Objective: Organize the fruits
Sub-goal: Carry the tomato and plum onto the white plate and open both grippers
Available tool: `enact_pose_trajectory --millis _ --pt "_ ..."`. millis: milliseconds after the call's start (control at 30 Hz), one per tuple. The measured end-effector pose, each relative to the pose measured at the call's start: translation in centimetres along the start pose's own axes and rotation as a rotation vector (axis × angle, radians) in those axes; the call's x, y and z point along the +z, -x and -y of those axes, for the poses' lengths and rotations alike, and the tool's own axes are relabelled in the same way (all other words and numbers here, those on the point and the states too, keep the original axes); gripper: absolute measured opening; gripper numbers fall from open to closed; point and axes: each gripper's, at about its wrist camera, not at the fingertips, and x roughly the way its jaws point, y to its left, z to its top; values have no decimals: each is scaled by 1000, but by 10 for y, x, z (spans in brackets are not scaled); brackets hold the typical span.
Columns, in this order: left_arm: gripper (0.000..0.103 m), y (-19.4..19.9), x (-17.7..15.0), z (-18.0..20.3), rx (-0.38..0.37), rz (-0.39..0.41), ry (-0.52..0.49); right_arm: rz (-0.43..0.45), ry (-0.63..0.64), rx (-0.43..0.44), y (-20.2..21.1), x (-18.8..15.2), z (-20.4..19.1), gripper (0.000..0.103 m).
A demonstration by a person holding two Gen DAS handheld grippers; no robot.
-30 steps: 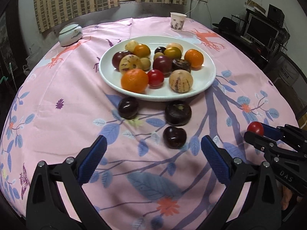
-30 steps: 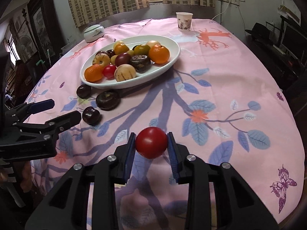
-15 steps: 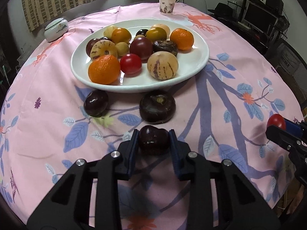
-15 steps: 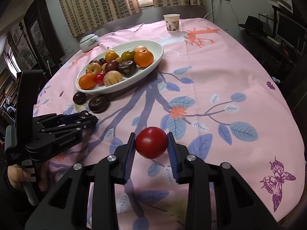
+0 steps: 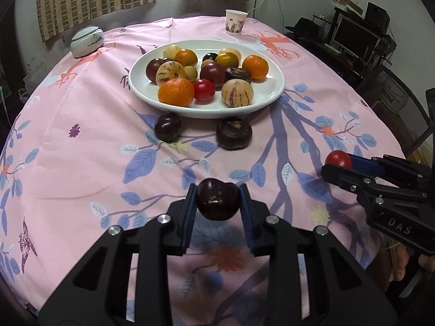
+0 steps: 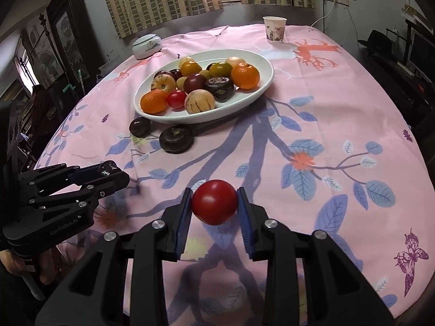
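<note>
My left gripper [image 5: 218,203] grips a dark plum [image 5: 217,202]; right gripper [image 6: 214,203] clamps a red tomato [image 6: 214,201]. Plate [image 5: 272,96] w/ fruit lies ahead of both.

Between my grippers and the white oval plate [image 5: 274,92] piled with fruit, two dark purple round fruits [image 5: 167,127] [image 5: 234,133] sit on the pink floral tablecloth [image 5: 81,163] just at its near rim, with a gap between them. The cloth to the right of the plate [image 6: 267,77] lies bare out to the table edge. Far side: a white lidded porcelain jar [image 5: 87,41] at left, a paper cup [image 5: 235,22] behind the plate, both well apart from it.
</note>
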Motion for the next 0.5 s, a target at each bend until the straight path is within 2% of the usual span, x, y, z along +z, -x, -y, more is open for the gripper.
enact_pose_trajectory --millis 133,233,400,500 --pt "31 9 11 -14 -6 16 19 -17 29 23 -5 10 -13 34" --pt "31 11 34 -22 1 24 19 -13 57 37 -5 28 -18 34" --pt "31 -2 101 -35 46 57 40 3 95 26 -18 74 -22 34" --pt "31 -24 140 -40 54 36 64 2 94 -10 -35 101 -18 33"
